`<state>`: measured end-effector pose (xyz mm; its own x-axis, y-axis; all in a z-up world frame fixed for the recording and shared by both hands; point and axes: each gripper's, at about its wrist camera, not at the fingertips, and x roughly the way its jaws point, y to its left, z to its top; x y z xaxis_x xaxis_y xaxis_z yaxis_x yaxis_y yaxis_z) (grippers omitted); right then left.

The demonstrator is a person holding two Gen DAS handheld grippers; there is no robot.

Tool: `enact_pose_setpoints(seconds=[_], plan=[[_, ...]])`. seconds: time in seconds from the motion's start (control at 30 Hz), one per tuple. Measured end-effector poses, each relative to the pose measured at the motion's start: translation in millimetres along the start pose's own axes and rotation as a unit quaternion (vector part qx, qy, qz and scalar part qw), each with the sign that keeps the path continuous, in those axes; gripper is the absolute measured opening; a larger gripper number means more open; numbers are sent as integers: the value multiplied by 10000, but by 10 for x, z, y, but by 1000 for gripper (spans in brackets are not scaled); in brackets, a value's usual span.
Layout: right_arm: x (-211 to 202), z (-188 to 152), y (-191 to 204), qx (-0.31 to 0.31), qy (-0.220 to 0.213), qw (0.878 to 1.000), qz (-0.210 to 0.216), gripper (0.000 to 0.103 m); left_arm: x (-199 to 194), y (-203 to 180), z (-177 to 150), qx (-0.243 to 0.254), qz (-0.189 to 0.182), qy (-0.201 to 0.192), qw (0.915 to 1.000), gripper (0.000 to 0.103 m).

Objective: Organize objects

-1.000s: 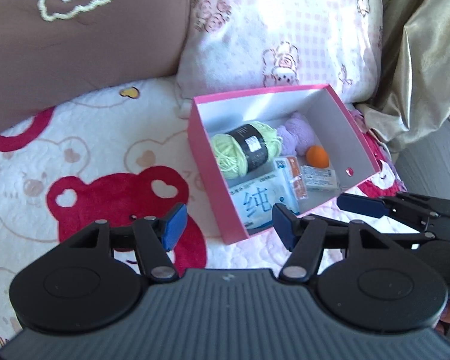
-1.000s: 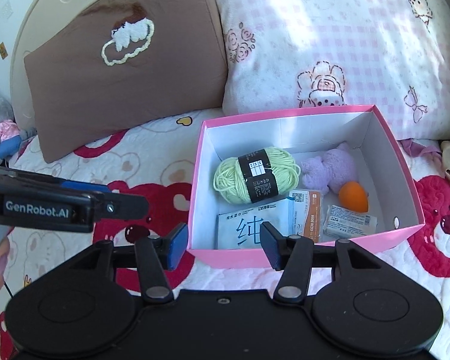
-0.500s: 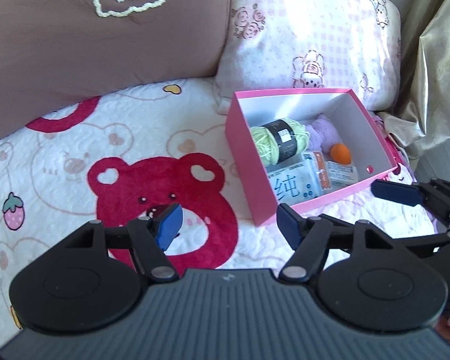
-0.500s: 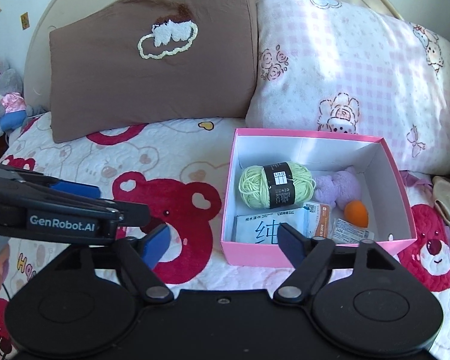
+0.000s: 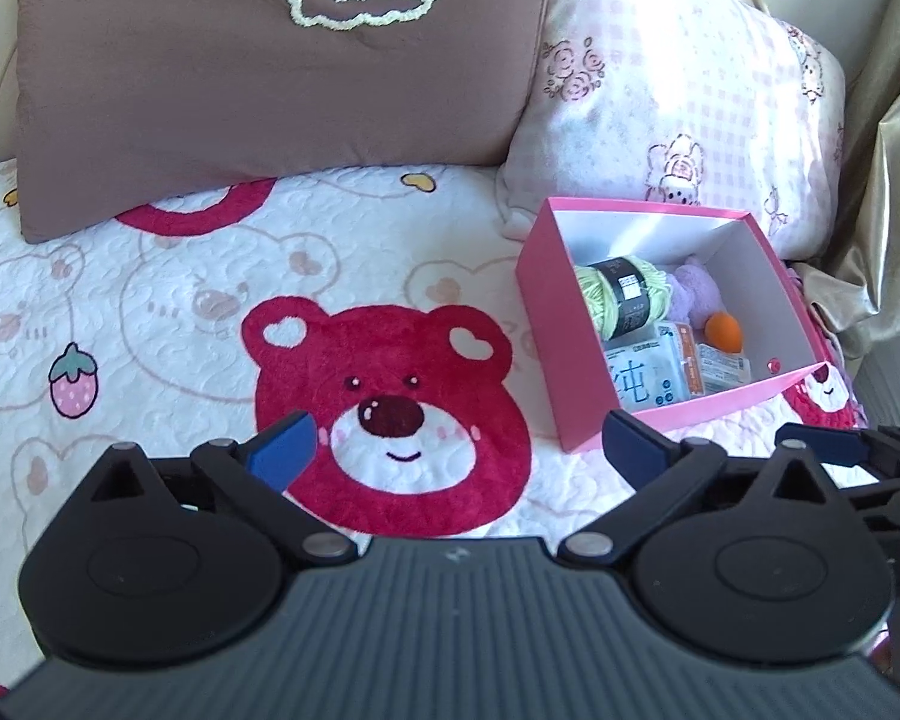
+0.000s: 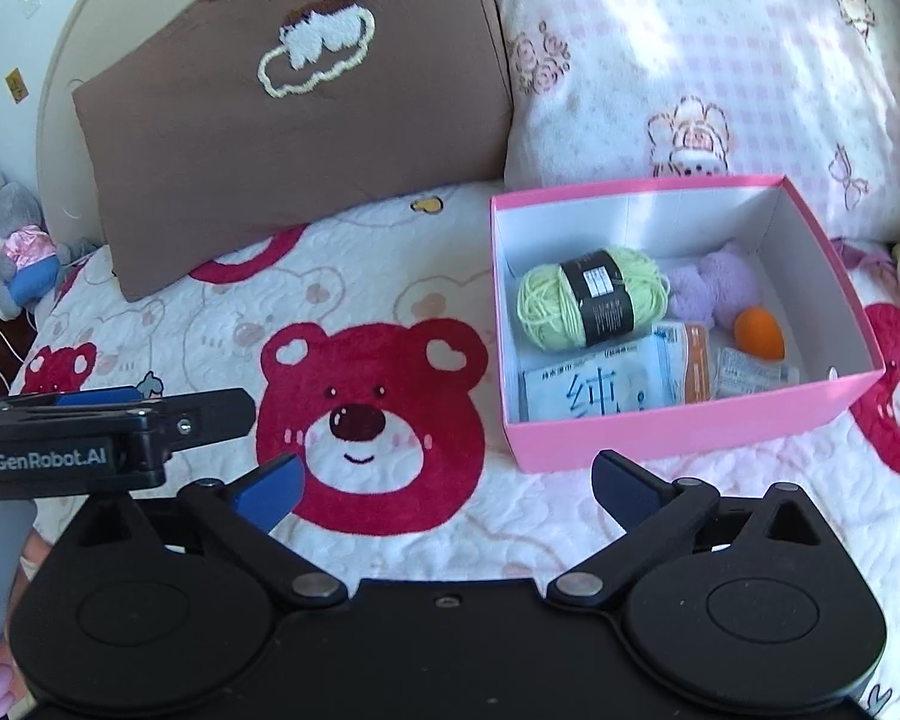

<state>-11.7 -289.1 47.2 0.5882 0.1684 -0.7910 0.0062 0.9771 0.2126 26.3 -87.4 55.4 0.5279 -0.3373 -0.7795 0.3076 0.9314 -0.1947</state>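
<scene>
- Your left gripper (image 5: pixel 456 441) is up over the bed, and its two blue fingers are spread wide with nothing between them.
- Your right gripper (image 6: pixel 447 483) is up over the bed too, fingers spread wide and holding nothing.
- Under both grippers you see the big red bear face (image 6: pixel 369 426) on the white bedspread (image 5: pixel 168 294), in the middle of the bed.
- The pink box (image 6: pixel 684 438) sits on the bedspread by the right side of the bed, just in front of the pink checked pillow (image 6: pixel 690 60).
- The box is open on top and white inside.
- In the box, the green yarn ball (image 6: pixel 591 297) with a black band lies at the back left.
- A fuzzy purple toy (image 6: pixel 714 288) lies just beside the yarn, at the back.
- A small orange ball (image 6: pixel 759 333) is just beside the purple toy, toward the right wall.
- A pale blue packet (image 6: pixel 600 387) lies flat along the front wall, with an orange and white packet (image 6: pixel 687 354) at its right end.
- A small white packet (image 6: pixel 753 372) lies in the front right part.
- A brown pillow (image 5: pixel 270 90) with a white cloud on it leans at the head of the bed, left of the pink pillow.
- A gold curtain (image 5: pixel 894 180) hangs past the right edge of the bed.
- A small plush doll (image 6: pixel 18 246) sits off the left edge of the bed.
</scene>
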Motion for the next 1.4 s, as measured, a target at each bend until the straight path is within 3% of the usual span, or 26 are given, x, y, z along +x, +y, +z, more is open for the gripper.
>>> enact_pose_setpoints(seconds=[0.43, 0.6, 0.8, 1.4], plan=[[53, -18, 133, -311, -25, 9992, -249, 103, 18, 248, -119, -252, 241, 121, 9993, 103], [25, -37, 147, -377, -68, 9985, -382, 103, 27, 338, -218, -149, 1038, 335, 9939, 103], [-8, -69, 133, -403, -48, 9980, -484, 103, 5, 458, -299, -204, 1386, 552, 9886, 103], [-67, -134, 253, -655, 126, 9952, -710, 103, -118, 420, -360, -236, 1573, 476, 9861, 103]])
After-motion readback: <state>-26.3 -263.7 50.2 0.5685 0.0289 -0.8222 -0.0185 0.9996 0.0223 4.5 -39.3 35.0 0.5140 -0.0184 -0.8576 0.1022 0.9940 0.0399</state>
